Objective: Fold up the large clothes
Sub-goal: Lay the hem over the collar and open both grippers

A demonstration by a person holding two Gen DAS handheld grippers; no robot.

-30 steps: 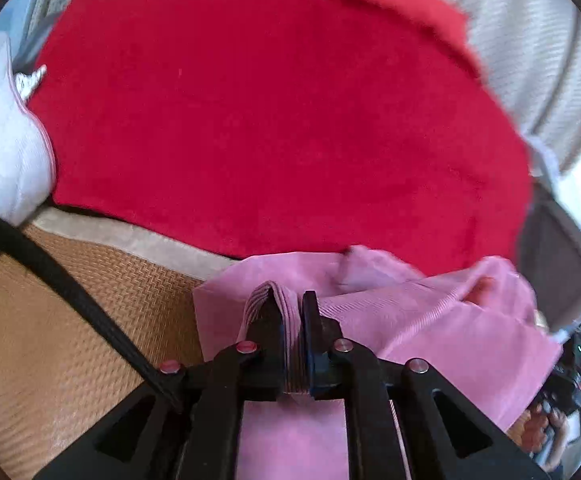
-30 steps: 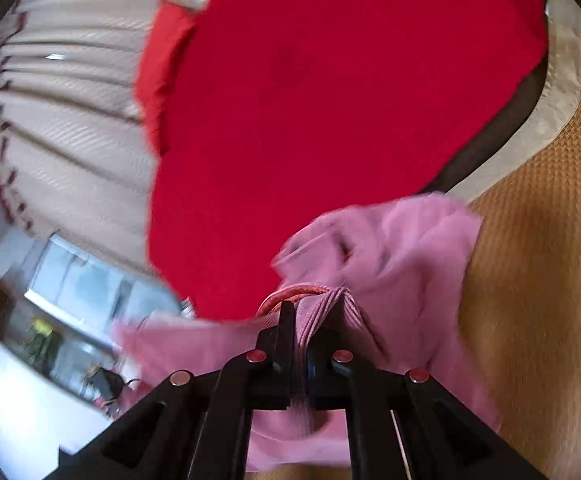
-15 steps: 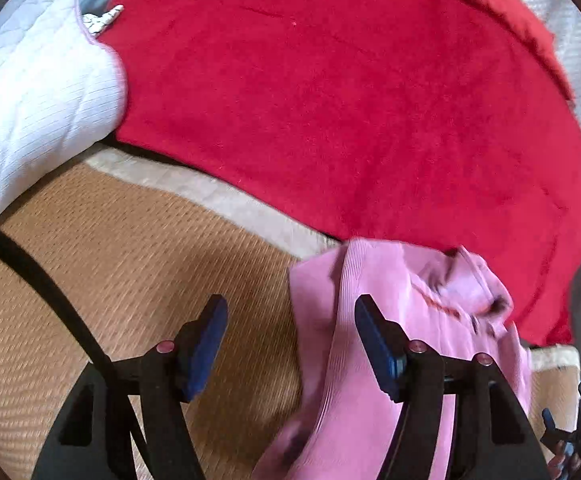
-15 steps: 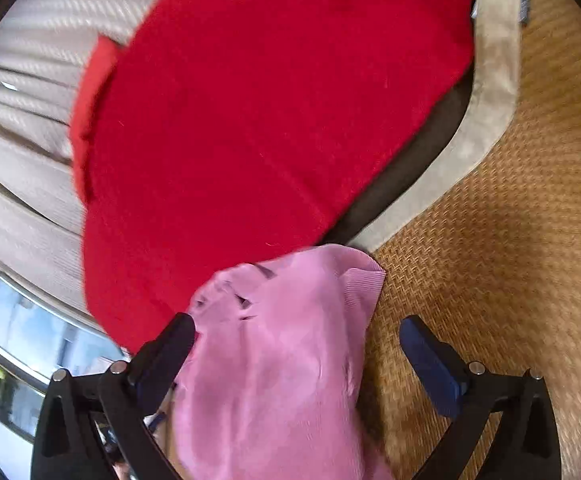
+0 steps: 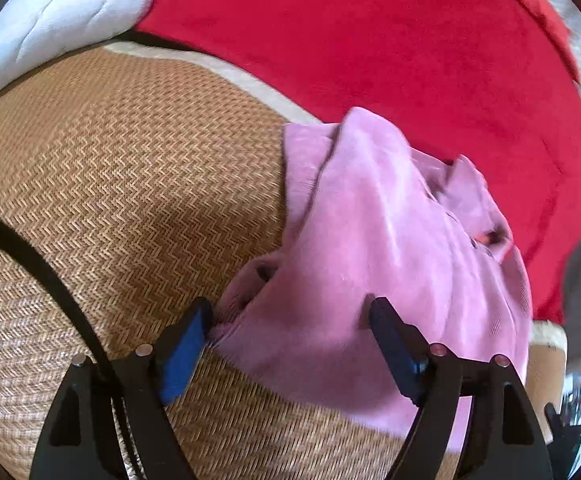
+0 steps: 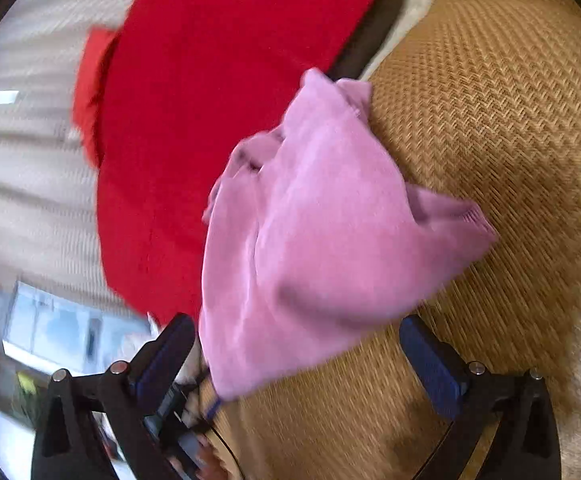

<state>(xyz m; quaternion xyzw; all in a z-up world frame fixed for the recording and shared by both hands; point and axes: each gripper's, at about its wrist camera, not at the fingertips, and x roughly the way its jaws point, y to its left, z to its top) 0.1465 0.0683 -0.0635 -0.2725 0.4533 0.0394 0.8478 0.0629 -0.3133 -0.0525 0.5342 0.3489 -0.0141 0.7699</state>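
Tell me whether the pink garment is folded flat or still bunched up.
Bunched up. The pink garment lies in a rumpled heap on the woven mat, with creases and a loose cuff sticking out, partly over the red blanket.

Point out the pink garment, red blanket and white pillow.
pink garment (image 5: 390, 264): left wrist view, middle of the crumpled body.
red blanket (image 5: 370, 40): left wrist view, flat central area.
white pillow (image 5: 58, 20): left wrist view, quilted face at upper left.
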